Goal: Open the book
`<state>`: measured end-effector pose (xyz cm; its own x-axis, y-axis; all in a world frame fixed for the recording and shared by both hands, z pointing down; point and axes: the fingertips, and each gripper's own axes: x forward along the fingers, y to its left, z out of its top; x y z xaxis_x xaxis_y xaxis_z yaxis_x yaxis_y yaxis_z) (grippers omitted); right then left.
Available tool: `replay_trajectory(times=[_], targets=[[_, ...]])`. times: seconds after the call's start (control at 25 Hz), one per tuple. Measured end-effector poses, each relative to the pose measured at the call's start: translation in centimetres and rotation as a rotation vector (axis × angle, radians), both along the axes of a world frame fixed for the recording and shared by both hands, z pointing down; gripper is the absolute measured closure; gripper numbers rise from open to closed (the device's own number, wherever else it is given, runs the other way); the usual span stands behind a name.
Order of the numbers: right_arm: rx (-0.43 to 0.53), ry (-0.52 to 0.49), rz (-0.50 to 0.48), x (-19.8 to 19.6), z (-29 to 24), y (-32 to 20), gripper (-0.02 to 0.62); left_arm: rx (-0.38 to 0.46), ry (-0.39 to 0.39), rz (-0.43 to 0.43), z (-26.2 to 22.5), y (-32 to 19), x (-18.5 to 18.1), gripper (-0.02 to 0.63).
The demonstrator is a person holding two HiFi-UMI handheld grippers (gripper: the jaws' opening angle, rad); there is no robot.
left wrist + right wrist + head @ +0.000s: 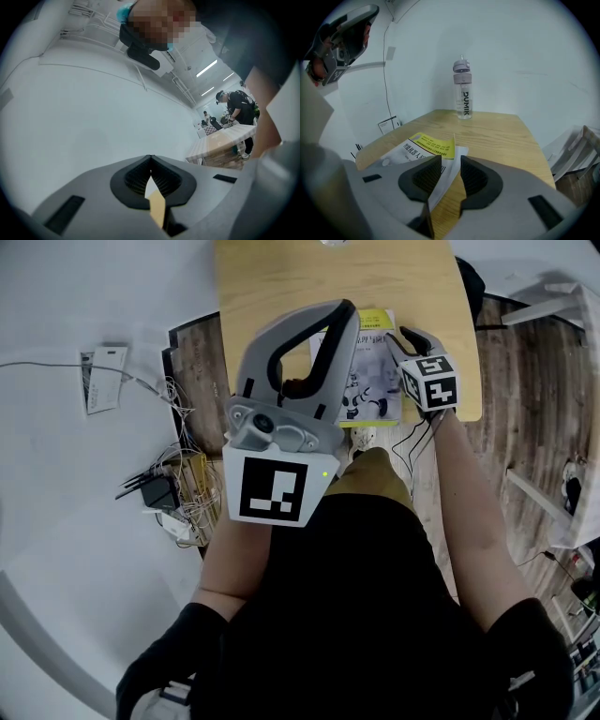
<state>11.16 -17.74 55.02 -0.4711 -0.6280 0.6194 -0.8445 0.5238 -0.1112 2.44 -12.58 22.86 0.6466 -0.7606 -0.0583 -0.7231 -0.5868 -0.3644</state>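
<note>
- The book (375,371) lies flat on the table (281,287), cover up and closed, close to the near edge. A yellow band runs across the cover's far end.
- The right gripper (408,338) tilts down over the book's right side — its marker cube (431,381) faces the head camera.
- In the right gripper view, the right gripper (451,161) has its fingers spread, with a clear gap between the ribbed pads (425,176). The right edge of the book (424,147) runs into that gap. The pads do not press on it, and bare table (497,136) shows to the right of the edge.
- A clear bottle (462,89) with a grey cap stands upright at the far side of the table, well apart from the book.
- The left gripper (337,320) is held up near the head camera, above the table's left part and clear of the book; it hides part of the cover from that view.
- In the left gripper view, the left gripper (150,159) has its fingertips pressed together — only a thin wedge opens behind them, and they pinch nothing. It faces a white wall.
- Cables (173,493) lie bundled on the floor left of the table.
</note>
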Motion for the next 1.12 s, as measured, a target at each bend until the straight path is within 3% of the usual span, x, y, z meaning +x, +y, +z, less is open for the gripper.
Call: replay_trajectory(times=[0.4, 1.12], targets=[[-0.053, -0.010, -0.040, -1.1, 1.4, -1.0, 0.486, -0.019, 0.010, -0.010, 0.4, -1.0, -0.8, 0.597], [-0.114, -0.058, -0.039, -0.5, 2.0, 3.5, 0.510, -0.023, 0.018, -0.007, 0.6, -1.5, -0.7, 0.597]])
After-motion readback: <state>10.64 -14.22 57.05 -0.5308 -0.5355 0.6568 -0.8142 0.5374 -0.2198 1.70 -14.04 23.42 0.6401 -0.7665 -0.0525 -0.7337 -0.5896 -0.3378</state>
